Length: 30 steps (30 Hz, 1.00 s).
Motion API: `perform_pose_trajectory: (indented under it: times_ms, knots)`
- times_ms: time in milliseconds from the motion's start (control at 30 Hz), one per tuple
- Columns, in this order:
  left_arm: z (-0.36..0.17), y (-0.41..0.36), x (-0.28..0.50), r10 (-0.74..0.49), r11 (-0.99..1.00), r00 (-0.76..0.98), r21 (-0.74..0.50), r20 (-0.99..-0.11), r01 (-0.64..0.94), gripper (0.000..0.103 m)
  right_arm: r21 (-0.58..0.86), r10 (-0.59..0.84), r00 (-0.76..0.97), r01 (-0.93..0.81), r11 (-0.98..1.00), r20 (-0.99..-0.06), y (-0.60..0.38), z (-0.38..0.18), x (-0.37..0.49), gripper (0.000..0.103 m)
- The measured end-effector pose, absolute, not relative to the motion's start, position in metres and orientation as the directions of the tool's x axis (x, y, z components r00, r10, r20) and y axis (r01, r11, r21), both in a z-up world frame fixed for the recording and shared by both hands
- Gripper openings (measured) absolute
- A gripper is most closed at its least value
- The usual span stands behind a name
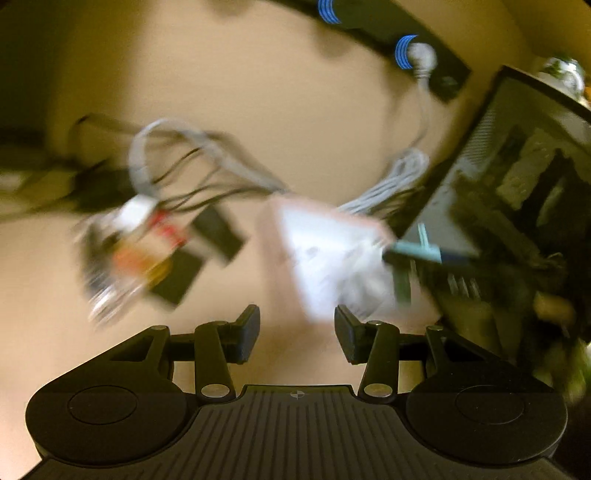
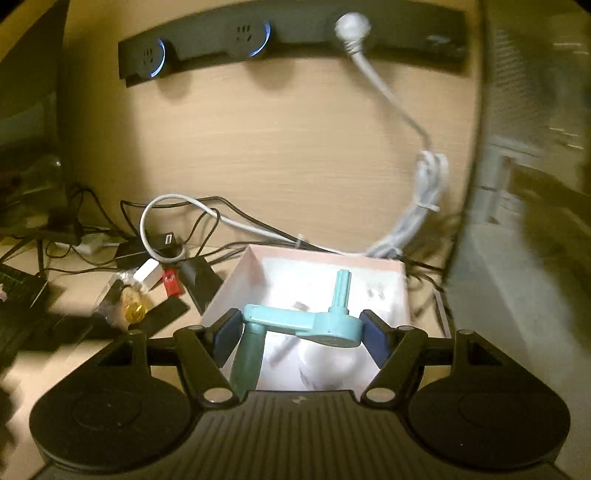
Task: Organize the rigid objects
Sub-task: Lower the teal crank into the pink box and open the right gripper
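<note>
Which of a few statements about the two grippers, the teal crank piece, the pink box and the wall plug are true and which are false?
1. The right gripper is shut on the teal crank piece. True.
2. The left gripper holds a charger. False: its jaws stand open with nothing between them.
3. The teal crank piece lies flat on the bottom of the pink box. False: it is held in the right gripper in front of the box.
4. A white plug sits in the black socket strip on the wall. True.
5. The socket rings glow red. False: the lit rings are blue.
</note>
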<state>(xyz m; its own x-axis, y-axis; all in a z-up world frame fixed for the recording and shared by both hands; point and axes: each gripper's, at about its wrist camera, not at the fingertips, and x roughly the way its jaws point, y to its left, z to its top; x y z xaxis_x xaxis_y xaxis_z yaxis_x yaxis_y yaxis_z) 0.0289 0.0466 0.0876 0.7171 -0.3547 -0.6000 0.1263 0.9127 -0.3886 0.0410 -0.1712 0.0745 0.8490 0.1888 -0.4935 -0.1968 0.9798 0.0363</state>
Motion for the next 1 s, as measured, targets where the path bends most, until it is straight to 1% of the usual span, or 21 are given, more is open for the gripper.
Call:
perform_pose_trajectory:
  times_ms: [167,333,367,467,567,667,733,800,867,933,1000]
  knots:
    - [0.072,0.089,-0.004,-0.251,0.921,0.726,-0.389,-0.64,-0.025,0.049,0.005,0.165,0.819,-0.195,0.981,-0.549,-0.15,0.046,0.081,0.07]
    - [0.068,0.118,-0.022,-0.195,0.917,0.723,-0.385,-0.663,-0.106,0.049,0.056,0.154,0.775,-0.152,0.987,-0.613,-0.149,0.011,0.093,0.07]
    - [0.068,0.119,-0.024,-0.192,0.918,0.72,-0.382,-0.667,-0.11,0.049,0.039,0.138,0.796,-0.142,0.989,-0.589,-0.148,0.009,0.087,0.071]
    - [0.065,0.119,-0.022,-0.172,0.928,0.709,-0.354,-0.684,-0.117,0.049,0.015,0.124,0.797,-0.142,0.99,-0.591,-0.146,0.009,0.082,0.071]
    - [0.063,0.114,-0.017,-0.13,0.949,0.709,-0.295,-0.693,-0.114,0.049,-0.019,0.106,0.83,-0.139,0.99,-0.547,-0.152,0.024,0.068,0.071]
    - [0.062,0.111,-0.01,-0.126,0.958,0.716,-0.272,-0.687,-0.093,0.049,-0.087,0.08,0.887,-0.133,0.987,-0.455,-0.157,0.042,0.04,0.072]
    - [0.063,0.108,-0.003,-0.135,0.96,0.724,-0.269,-0.676,-0.072,0.049,-0.131,0.067,0.908,-0.132,0.982,-0.414,-0.159,0.048,0.023,0.073]
    - [0.065,0.105,0.007,-0.147,0.966,0.735,-0.255,-0.662,-0.037,0.049,-0.148,0.082,0.903,-0.158,0.976,-0.421,-0.161,0.051,0.011,0.073]
    - [0.068,0.097,0.024,-0.169,0.972,0.736,-0.234,-0.655,0.015,0.049,-0.133,0.114,0.884,-0.193,0.972,-0.453,-0.164,0.052,0.002,0.073]
    - [0.072,0.091,0.045,-0.213,0.964,0.737,-0.259,-0.642,0.054,0.049,-0.103,0.136,0.857,-0.214,0.971,-0.497,-0.167,0.049,-0.005,0.073]
    - [0.077,0.085,0.074,-0.245,0.951,0.738,-0.302,-0.629,0.059,0.049,-0.081,0.147,0.839,-0.22,0.972,-0.524,-0.168,0.045,-0.012,0.073]
